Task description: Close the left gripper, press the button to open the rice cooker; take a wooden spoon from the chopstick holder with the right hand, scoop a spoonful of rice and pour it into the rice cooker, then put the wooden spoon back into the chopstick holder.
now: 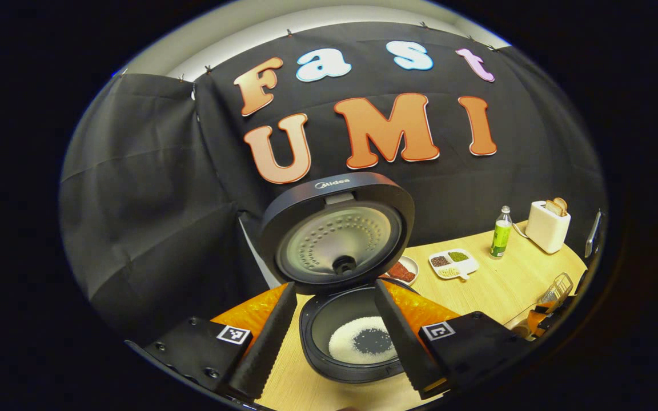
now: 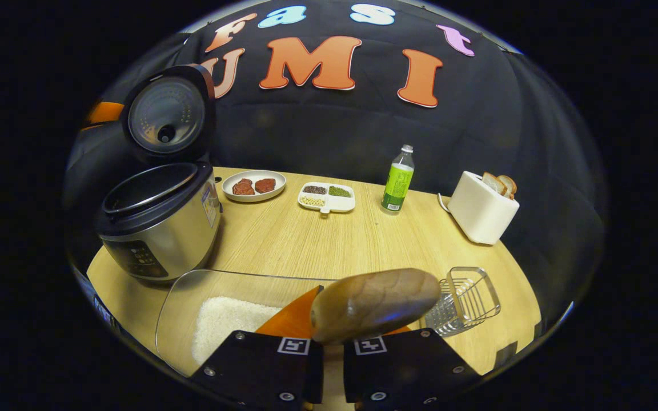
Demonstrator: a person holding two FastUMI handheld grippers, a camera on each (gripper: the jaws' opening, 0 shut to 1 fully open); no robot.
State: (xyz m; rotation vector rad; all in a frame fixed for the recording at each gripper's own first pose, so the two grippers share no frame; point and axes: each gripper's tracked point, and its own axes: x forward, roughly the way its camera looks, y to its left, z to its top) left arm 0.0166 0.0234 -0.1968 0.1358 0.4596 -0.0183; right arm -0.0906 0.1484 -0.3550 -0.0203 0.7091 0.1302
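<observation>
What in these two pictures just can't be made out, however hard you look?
- Right gripper view: the wooden spoon hides its own handle and the fingers holding it.
- Right gripper view: the rice cooker rim hides its inside; the panel markings are too small.
- Left gripper view: the left gripper fingers cover part of the rice in the pot.
- Left gripper view: the wire holder is cut off at the edge.

A light wooden tabletop stands before a black cloth wall. Along its far side, from left to right, sit a round white plate with two reddish pieces of meat, a white divided dish of dark, green and pale grains, a clear bottle with a green label, and a white toaster holding two bread slices.
</observation>
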